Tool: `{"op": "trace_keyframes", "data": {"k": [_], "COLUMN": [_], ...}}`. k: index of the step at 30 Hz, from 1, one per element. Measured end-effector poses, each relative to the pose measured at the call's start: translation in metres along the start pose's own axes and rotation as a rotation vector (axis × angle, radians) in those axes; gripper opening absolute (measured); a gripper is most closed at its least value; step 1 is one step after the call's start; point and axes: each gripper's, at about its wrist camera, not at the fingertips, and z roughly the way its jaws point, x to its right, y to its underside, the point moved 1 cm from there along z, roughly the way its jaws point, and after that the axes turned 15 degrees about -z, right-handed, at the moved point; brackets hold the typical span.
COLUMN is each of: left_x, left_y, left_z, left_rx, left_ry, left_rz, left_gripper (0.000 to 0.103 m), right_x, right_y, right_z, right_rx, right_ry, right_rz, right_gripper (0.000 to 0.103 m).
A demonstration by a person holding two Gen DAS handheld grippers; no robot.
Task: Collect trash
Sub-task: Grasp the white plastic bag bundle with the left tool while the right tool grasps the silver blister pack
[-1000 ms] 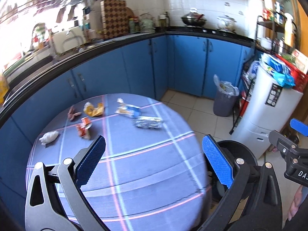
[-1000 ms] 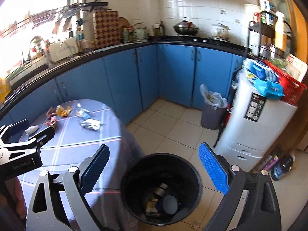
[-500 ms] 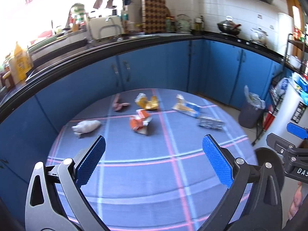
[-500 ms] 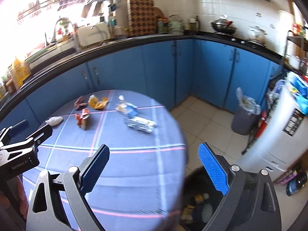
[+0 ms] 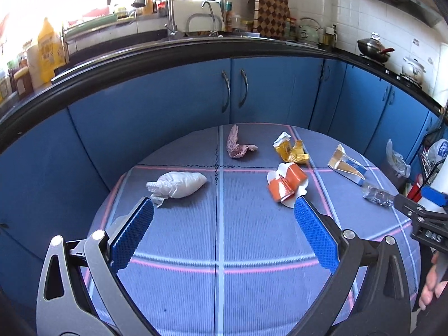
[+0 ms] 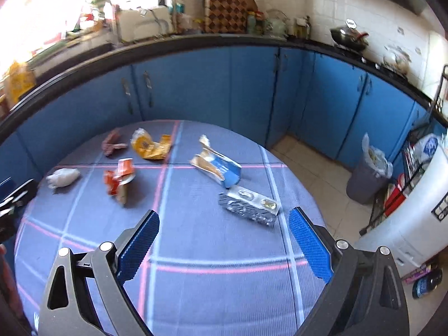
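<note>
Left tool (image 5: 222,214): jaws spread wide apart, nothing held between the blue pads; it is seen low in the left wrist frame, above the round bench (image 5: 221,252) covered in a blue cloth with pink and white lines.

Right tool (image 6: 224,226): jaws likewise wide apart and empty, seen low in the right wrist frame over the same bench. Part of the right tool also shows at the right edge of the left wrist frame, with a hand (image 5: 431,285) below it.

Trash on the bench, left wrist frame:
- white knotted bag (image 5: 176,186), left of centre, just above the left pad.
- pink crumpled wrapper (image 5: 238,145), upper centre.
- yellow torn packet (image 5: 291,151), right of the wrapper, apart from it.
- orange carton (image 5: 287,186), flattened, right of centre, just above the right pad.
- blue and white carton (image 5: 347,165), torn open, at upper right.
- silver foil pack (image 5: 378,196), at the right edge of the bench, partly hidden behind the right tool.

In the right wrist frame the silver foil pack is noted just above and between the pads, nearer the right one, with the blue and white carton close behind it. All pieces lie flat on the cloth, none touched by either tool.

A grey bin (image 6: 366,179) with a bag liner is recorded on the tiled floor at the right, beside blue cabinets (image 5: 235,92).
</note>
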Motion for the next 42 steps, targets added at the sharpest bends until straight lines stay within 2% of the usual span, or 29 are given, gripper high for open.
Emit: {"op": "trace_keyframes", "data": {"k": [6, 10, 17, 23, 31, 34, 35, 36, 37, 40, 42], "left_x": [0.0, -0.004, -0.031, -0.057, -0.059, -0.065, -0.067, -0.068, -0.068, -0.065, -0.061], "left_y": [-0.002, -0.007, -0.03, -0.037, -0.028, -0.032, -0.032, -0.032, -0.031, -0.028, -0.027], "left_z": [0.029, 0.046, 0.073, 0.105, 0.136, 0.142, 0.146, 0.15, 0.15, 0.147, 0.144], "left_rx": [-0.023, -0.024, 0.035, -0.031, -0.12, -0.138, -0.157, -0.186, -0.19, -0.173, -0.166], "left_ry": [-0.006, -0.039, -0.183, -0.218, -0.219, -0.207, -0.203, -0.197, -0.194, -0.18, -0.174], "left_rz": [-0.008, -0.023, -0.043, -0.089, -0.079, -0.112, -0.117, -0.121, -0.12, -0.101, -0.087], "left_gripper": [0.099, 0.099, 0.099, 0.099, 0.099, 0.099, 0.097, 0.09, 0.09, 0.073, 0.048], "right_x": [0.013, 0.016, 0.015, 0.008, 0.0, -0.003, -0.004, -0.004, -0.005, -0.007, -0.007], "right_y": [0.001, -0.001, 0.002, 0.002, 0.0, -0.001, -0.001, -0.001, -0.001, 0.0, 0.002], "right_z": [0.047, 0.064, 0.086, 0.09, 0.092, 0.092, 0.092, 0.091, 0.091, 0.088, 0.085], "right_rx": [-0.076, -0.096, -0.126, -0.119, -0.108, -0.107, -0.106, -0.106, -0.107, -0.112, -0.113], "right_ry": [-0.001, -0.002, -0.005, -0.005, -0.016, -0.018, -0.019, -0.02, -0.021, -0.03, -0.038], "right_rz": [0.041, 0.048, 0.06, 0.044, 0.029, 0.027, 0.027, 0.025, 0.023, 0.018, 0.02], "right_gripper": [0.091, 0.091, 0.09, 0.07, 0.07, 0.07, 0.07, 0.07, 0.07, 0.07, 0.07]}}
